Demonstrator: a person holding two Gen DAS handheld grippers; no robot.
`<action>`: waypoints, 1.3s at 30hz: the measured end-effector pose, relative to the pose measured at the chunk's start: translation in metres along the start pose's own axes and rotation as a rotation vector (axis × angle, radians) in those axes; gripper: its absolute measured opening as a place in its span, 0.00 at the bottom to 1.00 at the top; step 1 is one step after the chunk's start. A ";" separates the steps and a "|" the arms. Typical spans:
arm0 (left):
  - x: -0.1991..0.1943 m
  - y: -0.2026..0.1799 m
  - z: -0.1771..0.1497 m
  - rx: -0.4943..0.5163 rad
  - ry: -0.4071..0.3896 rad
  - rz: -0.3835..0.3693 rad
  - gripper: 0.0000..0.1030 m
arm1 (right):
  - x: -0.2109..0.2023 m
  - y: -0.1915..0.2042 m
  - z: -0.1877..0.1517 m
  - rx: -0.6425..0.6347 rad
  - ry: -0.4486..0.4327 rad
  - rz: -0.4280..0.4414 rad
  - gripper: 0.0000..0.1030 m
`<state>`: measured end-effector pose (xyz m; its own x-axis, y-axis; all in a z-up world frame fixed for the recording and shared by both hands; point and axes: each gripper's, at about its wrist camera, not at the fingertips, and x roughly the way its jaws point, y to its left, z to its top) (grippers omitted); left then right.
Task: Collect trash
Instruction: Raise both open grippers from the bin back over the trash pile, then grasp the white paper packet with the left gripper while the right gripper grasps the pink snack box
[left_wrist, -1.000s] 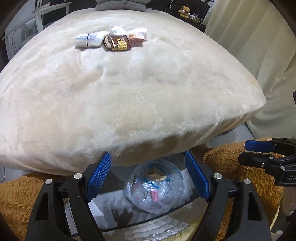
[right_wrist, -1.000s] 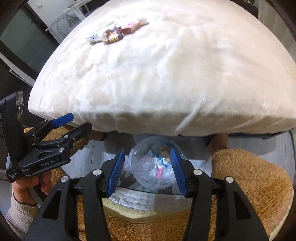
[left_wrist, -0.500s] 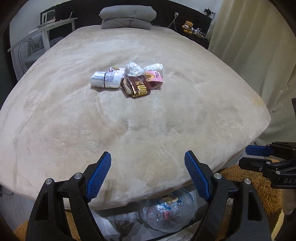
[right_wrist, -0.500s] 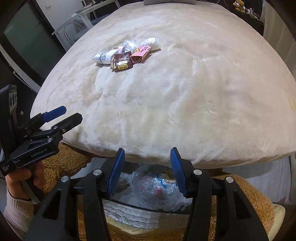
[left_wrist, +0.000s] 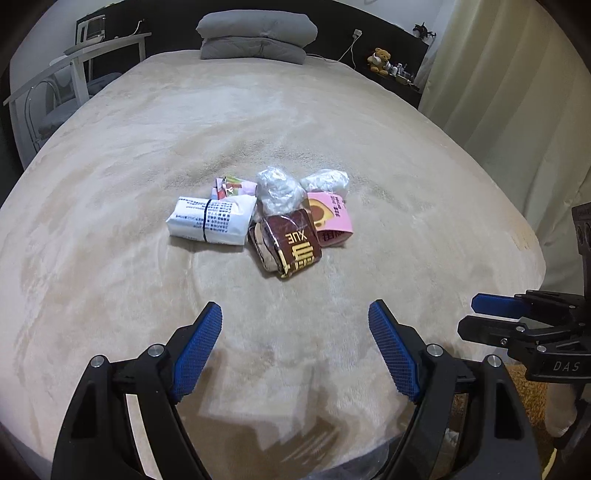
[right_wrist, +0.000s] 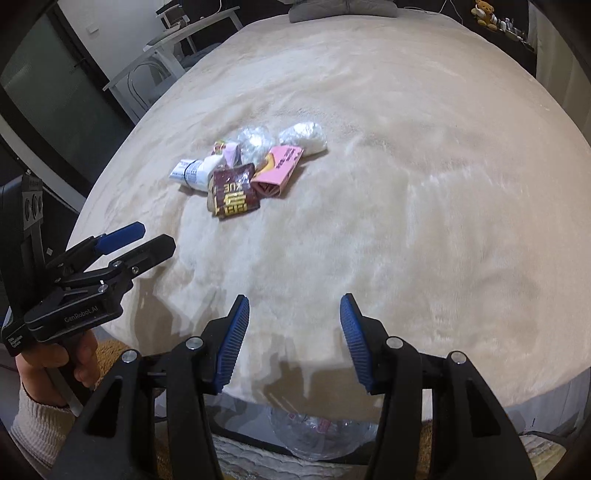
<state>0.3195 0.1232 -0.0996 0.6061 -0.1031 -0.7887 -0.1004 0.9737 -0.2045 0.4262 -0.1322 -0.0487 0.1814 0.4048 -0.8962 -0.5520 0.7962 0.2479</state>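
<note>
A small heap of trash lies in the middle of the beige bed (left_wrist: 110, 258): a white printed packet (left_wrist: 210, 220), a brown wrapper (left_wrist: 290, 248) (right_wrist: 232, 192), a pink carton (left_wrist: 330, 218) (right_wrist: 279, 170), and two crumpled clear plastic balls (left_wrist: 277, 190) (left_wrist: 327, 181). My left gripper (left_wrist: 295, 328) hovers open over the blanket well short of the heap, nothing between its fingers. My right gripper (right_wrist: 293, 321) is also open and empty, near the bed's front edge. A clear bag of collected trash (right_wrist: 314, 432) shows below the bed edge.
Grey pillows (left_wrist: 258, 37) lie at the head of the bed. A white desk and chair (left_wrist: 66, 85) stand left, curtains (left_wrist: 517, 92) right, a shelf with a teddy bear (left_wrist: 380, 59) behind. A brown fluffy rug (right_wrist: 110, 350) lies under the bed's foot.
Both grippers rose from over the trash bag at the foot of the bed and moved forward over the blanket; the heap now looks nearer. Neither gripper's opening changed.
</note>
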 end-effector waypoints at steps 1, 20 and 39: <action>0.005 0.001 0.005 0.003 0.003 -0.002 0.78 | 0.003 -0.003 0.009 0.007 -0.004 0.008 0.50; 0.064 0.051 0.064 0.099 0.044 0.149 0.84 | 0.095 -0.013 0.109 0.058 0.137 0.135 0.50; 0.096 0.071 0.072 0.123 0.067 0.097 0.71 | 0.123 -0.004 0.130 0.052 0.157 0.148 0.34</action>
<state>0.4276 0.1974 -0.1482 0.5436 -0.0167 -0.8392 -0.0560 0.9968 -0.0562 0.5564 -0.0276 -0.1119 -0.0298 0.4473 -0.8939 -0.5201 0.7568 0.3960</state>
